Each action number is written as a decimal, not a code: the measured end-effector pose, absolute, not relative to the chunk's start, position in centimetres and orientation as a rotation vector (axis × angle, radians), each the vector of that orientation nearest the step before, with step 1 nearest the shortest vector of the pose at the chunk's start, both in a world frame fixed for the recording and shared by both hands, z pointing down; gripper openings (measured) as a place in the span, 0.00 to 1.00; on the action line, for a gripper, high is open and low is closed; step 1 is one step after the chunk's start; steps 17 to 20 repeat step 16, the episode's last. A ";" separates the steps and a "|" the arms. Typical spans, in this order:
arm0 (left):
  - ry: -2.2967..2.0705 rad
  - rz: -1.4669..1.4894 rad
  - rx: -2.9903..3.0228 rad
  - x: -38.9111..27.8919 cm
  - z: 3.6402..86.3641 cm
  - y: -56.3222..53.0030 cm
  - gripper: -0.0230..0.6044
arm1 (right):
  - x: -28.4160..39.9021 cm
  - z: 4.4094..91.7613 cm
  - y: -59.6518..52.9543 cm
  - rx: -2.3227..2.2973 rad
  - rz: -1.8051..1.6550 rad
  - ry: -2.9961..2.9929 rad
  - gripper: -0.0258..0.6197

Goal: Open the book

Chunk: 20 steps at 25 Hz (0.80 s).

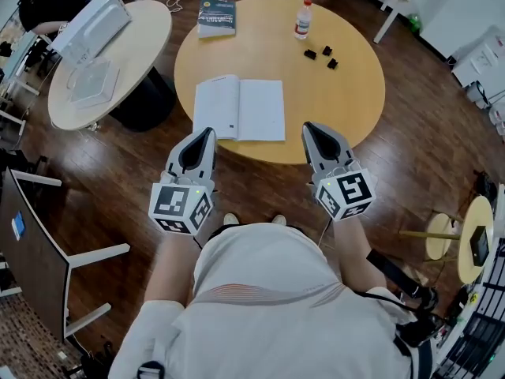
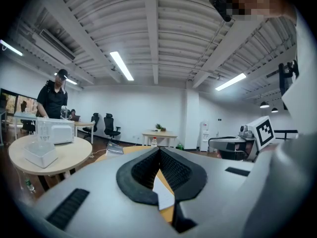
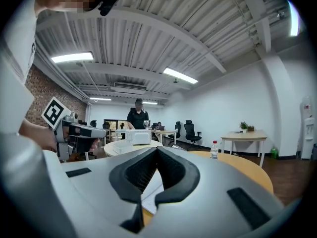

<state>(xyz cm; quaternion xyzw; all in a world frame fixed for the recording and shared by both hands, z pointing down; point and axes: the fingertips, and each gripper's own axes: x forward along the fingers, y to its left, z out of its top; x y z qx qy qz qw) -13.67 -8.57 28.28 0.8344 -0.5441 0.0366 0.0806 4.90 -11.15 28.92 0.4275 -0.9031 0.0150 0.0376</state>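
The white paper book (image 1: 239, 109) lay open and flat on the round yellow wooden worktop (image 1: 347, 85), close to its near edge, so the opening seemed to be already done. The left hand-held gripper (image 1: 208, 133) and the right hand-held gripper (image 1: 308, 127) both had their jaws pressed together with nothing between them. They hung just short of that near edge, apart from the book, probably because the pages needed no holding.
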 end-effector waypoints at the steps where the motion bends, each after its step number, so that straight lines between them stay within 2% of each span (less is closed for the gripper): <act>1: -1.623 0.108 2.504 -13.8 28.2 -8.6 0.05 | 4.8 28.9 -11.3 1.317 0.043 -2.766 0.04; 20: -1.589 0.083 2.509 -15.4 28.8 -9.0 0.05 | 4.0 28.6 -11.5 1.351 0.013 -2.726 0.04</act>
